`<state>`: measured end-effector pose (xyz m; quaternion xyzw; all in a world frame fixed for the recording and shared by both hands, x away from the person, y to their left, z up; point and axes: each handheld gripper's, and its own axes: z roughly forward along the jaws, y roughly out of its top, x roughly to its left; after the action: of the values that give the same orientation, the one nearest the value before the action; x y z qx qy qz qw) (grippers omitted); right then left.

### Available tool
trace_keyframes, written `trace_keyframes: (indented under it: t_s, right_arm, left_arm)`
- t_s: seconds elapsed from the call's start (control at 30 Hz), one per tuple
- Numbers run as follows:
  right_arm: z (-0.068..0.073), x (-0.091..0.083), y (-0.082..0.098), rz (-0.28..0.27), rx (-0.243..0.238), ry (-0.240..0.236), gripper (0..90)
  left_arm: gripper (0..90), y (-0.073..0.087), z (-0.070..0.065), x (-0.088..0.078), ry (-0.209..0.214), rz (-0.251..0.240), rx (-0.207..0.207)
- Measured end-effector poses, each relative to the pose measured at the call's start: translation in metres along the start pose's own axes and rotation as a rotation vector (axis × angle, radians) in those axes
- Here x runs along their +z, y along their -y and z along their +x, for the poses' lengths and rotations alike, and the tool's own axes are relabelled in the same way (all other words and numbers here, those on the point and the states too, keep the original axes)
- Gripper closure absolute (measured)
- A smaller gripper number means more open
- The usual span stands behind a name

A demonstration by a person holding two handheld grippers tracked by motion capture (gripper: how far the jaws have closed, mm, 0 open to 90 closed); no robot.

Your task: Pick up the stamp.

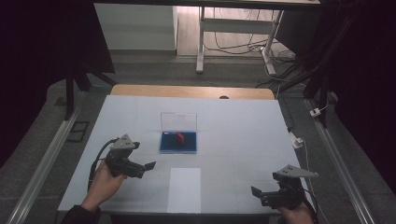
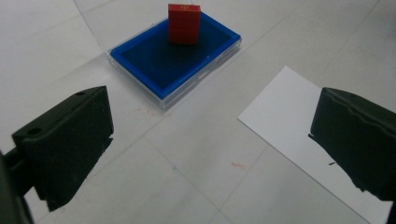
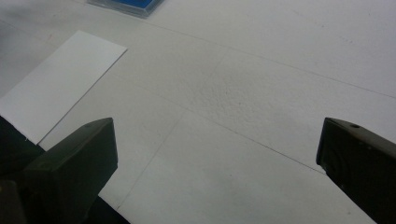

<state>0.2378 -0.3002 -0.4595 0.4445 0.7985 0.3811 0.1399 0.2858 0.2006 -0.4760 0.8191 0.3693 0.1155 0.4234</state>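
Left tongs hover above the white surface with their jaws spread wide apart and nothing between them; right tongs, near the front right corner, are likewise wide open and empty. In the left gripper view the left tongs point toward a blue tray that lies just beyond them. The tray sits in a clear case, and the case's lid stands upright at the tray's far edge. A red block stands upright in the tray, toward its far side; in the high view the block shows as a small red mark on the blue tray. A white sheet lies flat on the surface between the two tongs, nearer the front edge than the tray and apart from it. Nothing stands between the left tongs and the tray.

The left hand grips its tool from below and behind, the forearm entering from the front left, and the tool is angled to the right and slightly downward. The right hand holds its tool low at the front edge, pointing left toward the sheet. In the right gripper view the right tongs frame bare surface, with the sheet to the left and a corner of the tray at the top.
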Motion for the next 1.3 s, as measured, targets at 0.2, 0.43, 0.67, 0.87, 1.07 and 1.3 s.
trace_keyframes:
  t_s: [0.2, 0.43, 0.67, 0.87, 1.07, 1.3]
  right_arm:
    - [0.000, 0.000, 0.000, 0.000, -0.002, -0.001, 0.0]
    - [0.000, 0.000, 0.000, 0.000, -0.007, -0.002, 0.0]
    - [0.000, 0.001, 0.000, 0.002, -0.005, -0.004, 0.0]
    - [0.000, 0.001, 0.000, 0.002, -0.008, -0.004, 0.0]
    - [0.000, 0.001, 0.000, 0.003, -0.008, -0.006, 0.0]
    - [0.001, 0.001, 0.000, 0.006, -0.009, -0.003, 0.0]
  left_arm:
    - [0.0, -0.015, 0.000, 0.017, -0.007, 0.018, 0.013]
    - [0.0, -0.030, 0.000, 0.036, -0.036, 0.041, 0.044]
    - [0.0, -0.044, 0.001, 0.058, -0.035, 0.053, 0.054]
    - [0.0, -0.052, 0.003, 0.073, -0.034, 0.073, 0.075]
    - [0.0, -0.058, 0.007, 0.089, -0.036, 0.085, 0.080]
    - [0.0, -0.064, 0.013, 0.112, -0.028, 0.110, 0.075]
